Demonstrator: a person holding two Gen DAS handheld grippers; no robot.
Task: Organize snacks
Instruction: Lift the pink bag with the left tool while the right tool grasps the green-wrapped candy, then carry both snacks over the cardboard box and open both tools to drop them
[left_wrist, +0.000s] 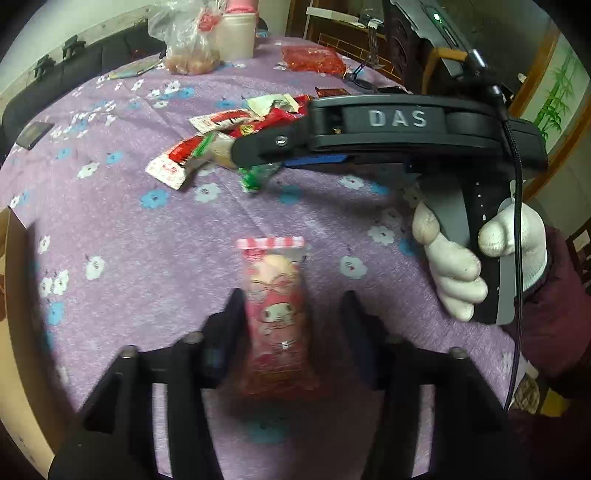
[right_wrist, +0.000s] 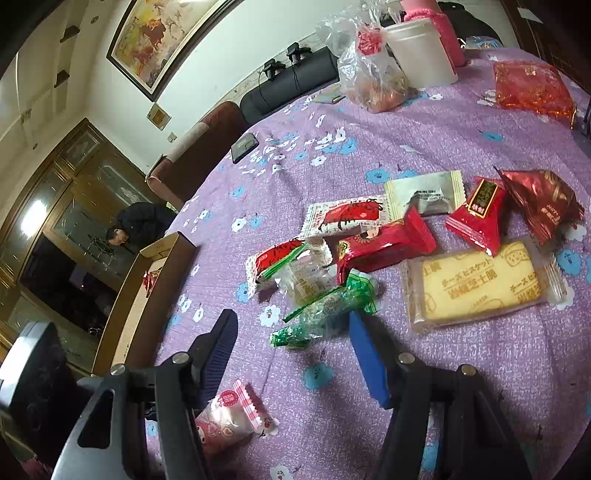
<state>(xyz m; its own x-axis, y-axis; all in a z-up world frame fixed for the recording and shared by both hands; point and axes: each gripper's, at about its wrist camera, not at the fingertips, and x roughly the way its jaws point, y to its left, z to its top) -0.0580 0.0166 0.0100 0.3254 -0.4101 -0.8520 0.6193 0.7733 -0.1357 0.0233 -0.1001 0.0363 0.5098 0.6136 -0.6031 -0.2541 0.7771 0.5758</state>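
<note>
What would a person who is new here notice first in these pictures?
First comes the pink cartoon snack packet, lying on the purple flowered tablecloth between the open fingers of the left hand-held gripper. Next is the heap of snack wrappers mid-table, mostly red, with a green twisted candy just ahead of the open right hand-held gripper. A cardboard box stands at the table's left edge.

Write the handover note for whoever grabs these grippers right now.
Left gripper: open, fingers either side of the pink snack pack on the tablecloth, not clamped.
Right gripper: open, fingers at the green-wrapped candy, nothing held.
Cardboard box at the table's left edge holds at least one red snack.
Left: the loose pile of red, white and biscuit packs remains on the table.
</note>
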